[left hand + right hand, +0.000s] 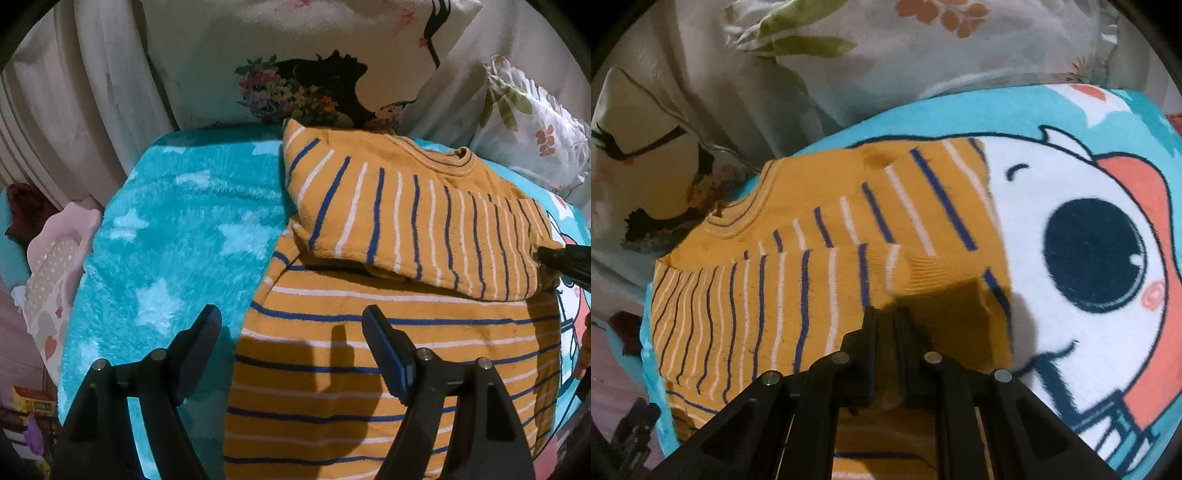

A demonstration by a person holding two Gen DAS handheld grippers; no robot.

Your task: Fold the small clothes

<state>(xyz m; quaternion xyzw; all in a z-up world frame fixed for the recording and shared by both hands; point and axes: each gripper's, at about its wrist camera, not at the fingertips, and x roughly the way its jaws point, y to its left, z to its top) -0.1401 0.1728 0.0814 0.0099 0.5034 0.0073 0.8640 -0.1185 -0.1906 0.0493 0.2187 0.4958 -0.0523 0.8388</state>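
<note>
Hovering over the near half of the mustard striped sweater (369,369), your left gripper (291,332) stands with its jaws wide and nothing between them; one finger is above the teal star blanket (166,229), the other above the cloth. Your right gripper (884,314) has its jaws pinched nearly together on the sweater's folded edge (a sleeve laid across the chest). Beyond lie the neckline (448,162) and a floral pillow (303,85).

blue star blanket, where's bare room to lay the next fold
Free: the blue star blanket between the striped shirt and the pink cushion, beneath the open left claw. Crowded: the right, where the right claw pinches the shirt beside the cartoon print.
</note>
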